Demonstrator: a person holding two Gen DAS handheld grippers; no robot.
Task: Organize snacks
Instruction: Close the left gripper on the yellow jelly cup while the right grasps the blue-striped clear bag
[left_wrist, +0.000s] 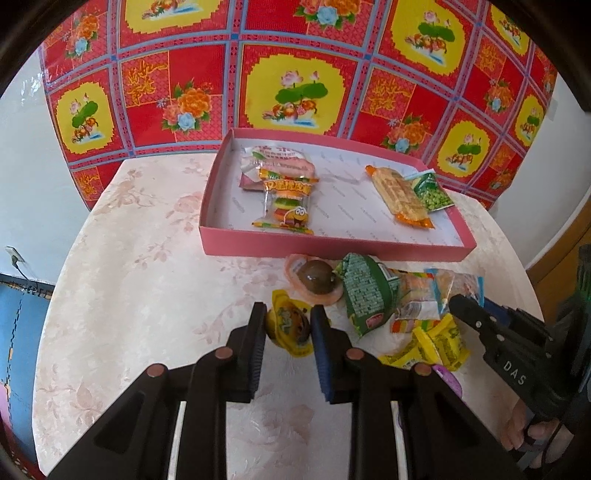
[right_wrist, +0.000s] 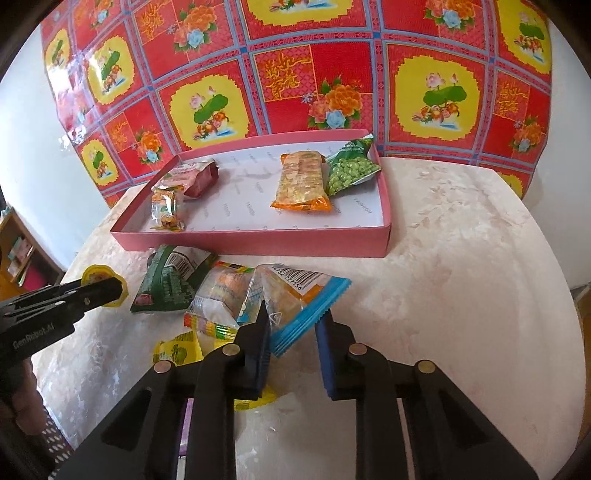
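We are working over a round table (left_wrist: 122, 266) draped in pale floral cloth, so every packet is lying flat and within reach of either hand. Beyond both sets of jaws, the pink box (left_wrist: 332, 245) is sitting open toward us; it is already holding a burger-gummy packet (left_wrist: 286, 205), a long orange cracker pack (left_wrist: 400, 194) and a green pea bag (left_wrist: 432, 192), laid apart along its floor, seemingly to leave room between them. Between the box and our jaws the loose pile is waiting: a dark green bag (left_wrist: 364, 291), a brown jelly cup (left_wrist: 316, 282) and yellow wrappers (left_wrist: 436, 345).

Our right gripper (right_wrist: 291, 332) is pinching the blue-edged clear packet (right_wrist: 295, 299) by its crimped corner, jaws closed tight on the seal, likely because the thin edge gives a firm hold. Our left gripper (left_wrist: 288, 325) is clamping the yellow jelly cup (left_wrist: 288, 326) between nearly closed jaws, gripping its sides. Both, we judge, are being readied for the box.
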